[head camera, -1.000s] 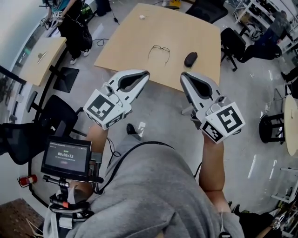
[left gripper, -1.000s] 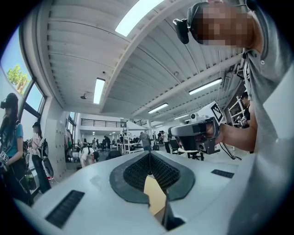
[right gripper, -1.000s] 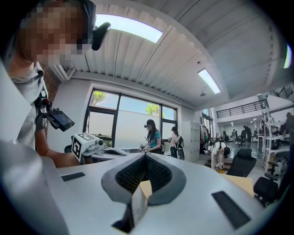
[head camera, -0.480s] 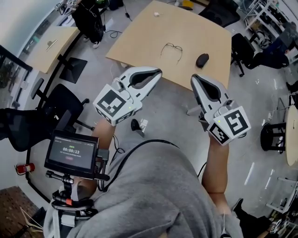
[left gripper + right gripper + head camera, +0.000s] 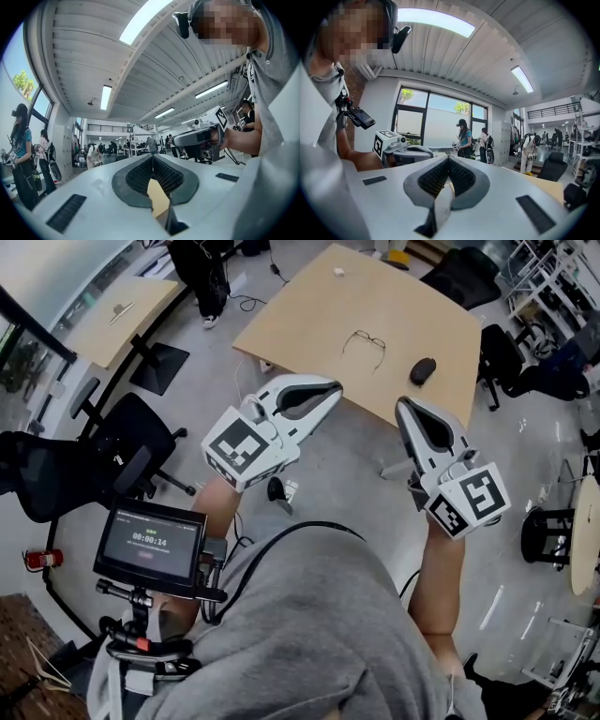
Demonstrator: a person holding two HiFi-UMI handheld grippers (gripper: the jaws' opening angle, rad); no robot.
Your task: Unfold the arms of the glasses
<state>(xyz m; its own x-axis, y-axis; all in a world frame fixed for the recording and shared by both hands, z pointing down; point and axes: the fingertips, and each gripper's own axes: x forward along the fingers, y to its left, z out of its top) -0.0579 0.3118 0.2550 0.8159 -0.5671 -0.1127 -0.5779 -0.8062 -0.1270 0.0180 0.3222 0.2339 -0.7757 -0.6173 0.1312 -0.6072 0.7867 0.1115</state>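
Location: the glasses (image 5: 365, 345) lie flat on the light wooden bench (image 5: 309, 315), toward its right half, with a dark mouse (image 5: 423, 370) just beside them on the right. At this range you cannot tell whether the arms are folded against the front or swung out.

Handling, as a judgement: the frame looks like thin wire, so expect it to be very light, springy and easily bent. It is likely to skate on the smooth benchtop. The hinges and lenses are the weak parts. Any hold belongs on the frame front near a hinge or at the bridge. The second grip belongs near an arm's free end, and the pinch should be gentle.

Jaws: your left gripper (image 5: 323, 393) has its jaws closed together, pads meeting, nothing between them. Your right gripper (image 5: 407, 412) is the same, fully closed and empty.

Pose: both hands are held out before your torso, over the floor, short of the bench's near edge and well apart from the glasses. The grippers run roughly level, side by side with a gap, tips aimed at the bench and marker cubes toward you.
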